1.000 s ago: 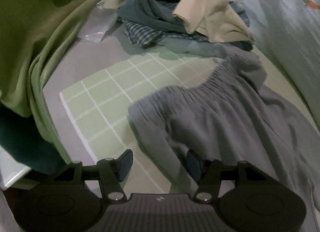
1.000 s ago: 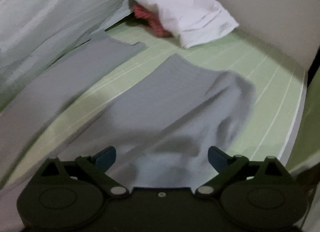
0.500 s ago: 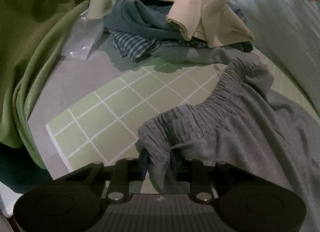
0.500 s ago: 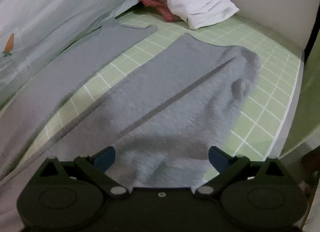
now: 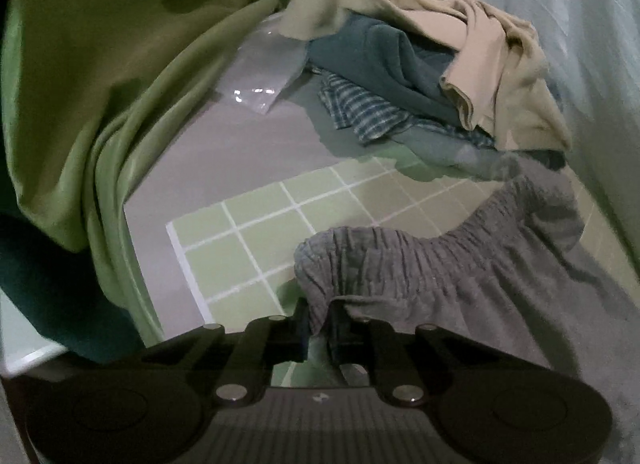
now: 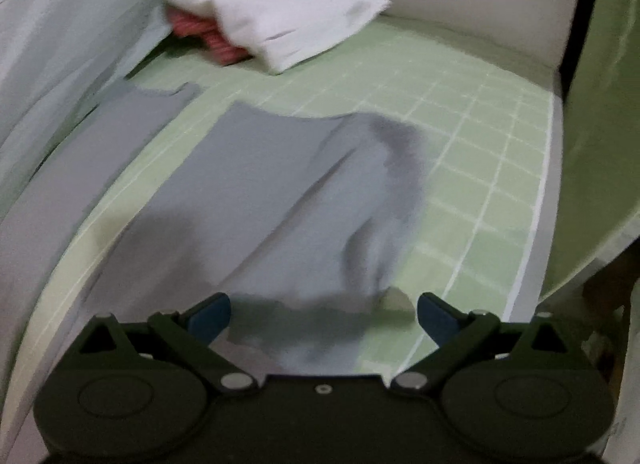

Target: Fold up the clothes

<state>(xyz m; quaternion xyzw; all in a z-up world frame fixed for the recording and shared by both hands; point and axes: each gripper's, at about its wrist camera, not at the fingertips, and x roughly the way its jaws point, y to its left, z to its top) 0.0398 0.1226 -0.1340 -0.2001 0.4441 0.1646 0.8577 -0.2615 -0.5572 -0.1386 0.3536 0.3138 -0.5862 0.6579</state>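
Grey trousers (image 5: 460,288) with a gathered elastic waistband lie on a green grid mat (image 5: 256,240). My left gripper (image 5: 320,324) is shut on the near corner of the waistband and holds it slightly raised. In the right wrist view the two grey trouser legs (image 6: 280,192) stretch away over the mat (image 6: 480,152). My right gripper (image 6: 324,314) is open and empty, low over the near leg, with blue pads (image 6: 210,318) on either side of the cloth.
A heap of unfolded clothes (image 5: 440,76), beige, teal and checked, sits at the mat's far end beside a clear plastic bag (image 5: 260,80). A green curtain (image 5: 100,104) hangs at left. Folded white and red clothes (image 6: 272,24) lie far off by a wall.
My left gripper closed on the waistband corner and lifted it slightly. My right gripper stayed open and shifted over the trouser leg.
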